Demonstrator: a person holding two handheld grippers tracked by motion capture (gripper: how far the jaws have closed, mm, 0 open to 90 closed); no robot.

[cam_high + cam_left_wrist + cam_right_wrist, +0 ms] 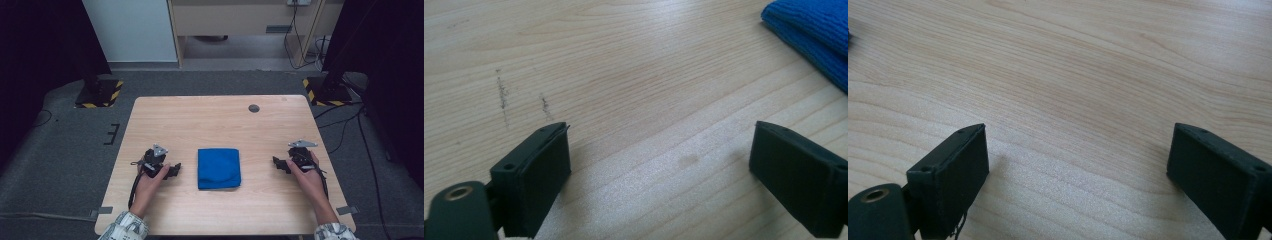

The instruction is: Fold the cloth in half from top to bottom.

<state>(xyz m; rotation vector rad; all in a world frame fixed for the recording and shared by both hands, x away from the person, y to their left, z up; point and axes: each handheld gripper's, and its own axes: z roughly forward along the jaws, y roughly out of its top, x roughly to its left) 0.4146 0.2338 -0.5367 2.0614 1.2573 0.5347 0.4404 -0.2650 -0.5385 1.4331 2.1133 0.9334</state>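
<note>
A folded blue cloth (219, 168) lies flat at the middle of the wooden table (215, 120), toward its near edge. My left gripper (175, 170) rests on the table just left of the cloth, jaws wide open and pointing toward it with bare wood between them. A corner of the blue cloth (819, 35) shows at the upper right of the left gripper view, beyond my left gripper (659, 175). My right gripper (278, 164) rests on the table right of the cloth, a hand's width away. In its own view my right gripper (1078, 170) is open over bare wood.
A small round dark disc (254, 108) sits in the tabletop near the far edge. Black stand bases with yellow-black hazard tape (100, 93) stand on the grey floor beyond both far corners. Cables (350, 125) run along the floor at the right.
</note>
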